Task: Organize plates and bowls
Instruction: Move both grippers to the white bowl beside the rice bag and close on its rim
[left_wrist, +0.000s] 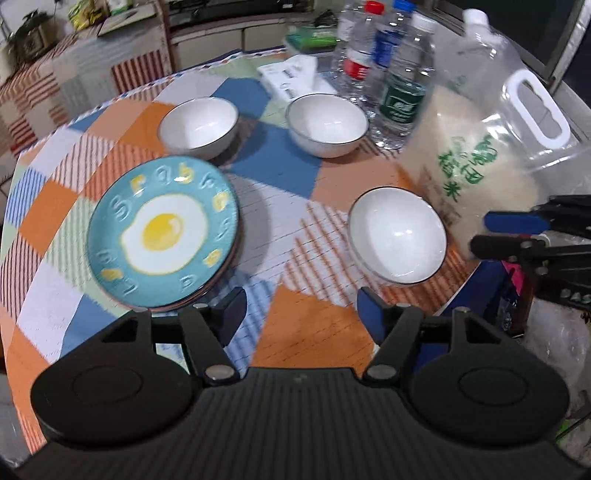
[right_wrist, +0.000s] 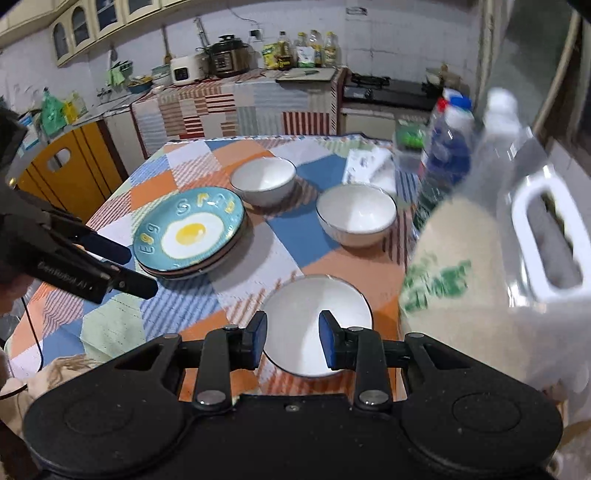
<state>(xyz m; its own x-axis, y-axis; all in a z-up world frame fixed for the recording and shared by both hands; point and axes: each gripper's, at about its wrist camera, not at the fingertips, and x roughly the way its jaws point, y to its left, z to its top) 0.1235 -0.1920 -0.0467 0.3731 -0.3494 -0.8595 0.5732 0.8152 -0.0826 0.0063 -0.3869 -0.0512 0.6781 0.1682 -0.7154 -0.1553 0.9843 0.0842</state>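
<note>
Kitchen counters and a stove fill the background, and in front stands a table (left_wrist: 295, 332) under a checked cloth of orange, blue and white.

On it the plates (left_wrist: 164, 230) already lie as one stack, the top one blue with a fried egg painted on it, at centre left of the left wrist view. Three white bowls are still apart: the near bowl (right_wrist: 317, 325) at lower centre of the right wrist view, the right far bowl (right_wrist: 356, 216) above it, and the left far bowl (right_wrist: 264, 181) behind the stack. From this I judge that the plate step is done and the bowl step is in hand.

The right gripper (right_wrist: 291, 343) hangs directly over the near bowl; its blue pads frame the bowl's inside, the jaws only partly open and holding nothing. The left gripper (left_wrist: 301, 314) is above bare cloth, between the stack at its left and the near bowl at its upper right, with jaws wider apart and empty.

The next move probably calls for one finger inside the near bowl's rim and one outside, then a firm closing, then a lift onto another bowl. A big bag of rice (right_wrist: 480, 277) and some water bottles (left_wrist: 388, 62) stand just beside the bowls, so the path must avoid them.
</note>
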